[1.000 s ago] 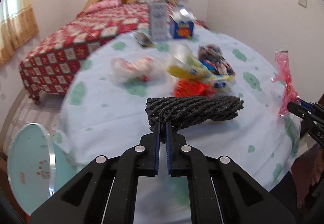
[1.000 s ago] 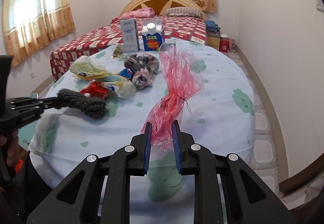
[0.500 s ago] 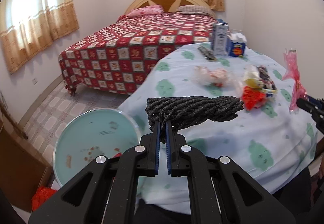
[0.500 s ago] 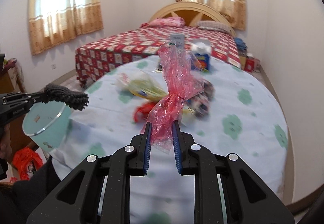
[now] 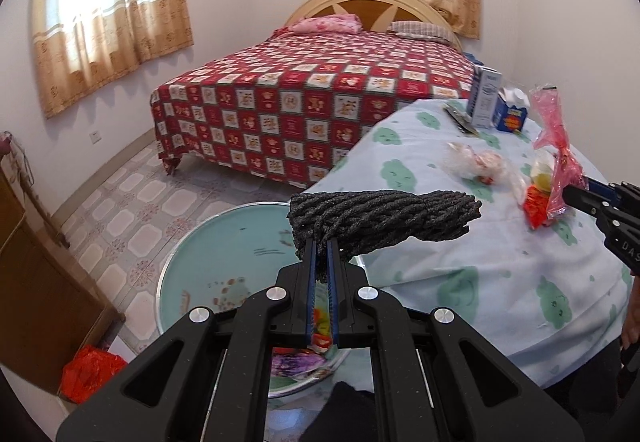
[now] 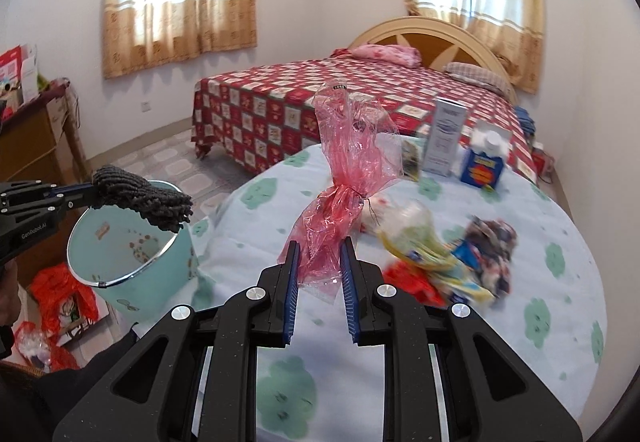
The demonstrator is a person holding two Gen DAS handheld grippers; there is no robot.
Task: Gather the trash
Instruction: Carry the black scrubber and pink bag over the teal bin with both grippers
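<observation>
While left tongs (image 5: 321, 260) grip black rag (image 5: 384, 218) over bin rim (image 6: 120, 278) | right tongs (image 6: 319, 262) pinch pink wrapper (image 6: 348, 170)

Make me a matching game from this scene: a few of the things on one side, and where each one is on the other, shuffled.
Things:
1. dark knitted bundle
2. pink cellophane wrapper
3. blue carton
4. teal bin

Places:
A. standing on the table beside a tall white box
B. on the floor by the table's edge
C. gripped in the left claw, above the bin
D. gripped in the right claw, over the table

Pairs: 1-C, 2-D, 3-A, 4-B
</observation>
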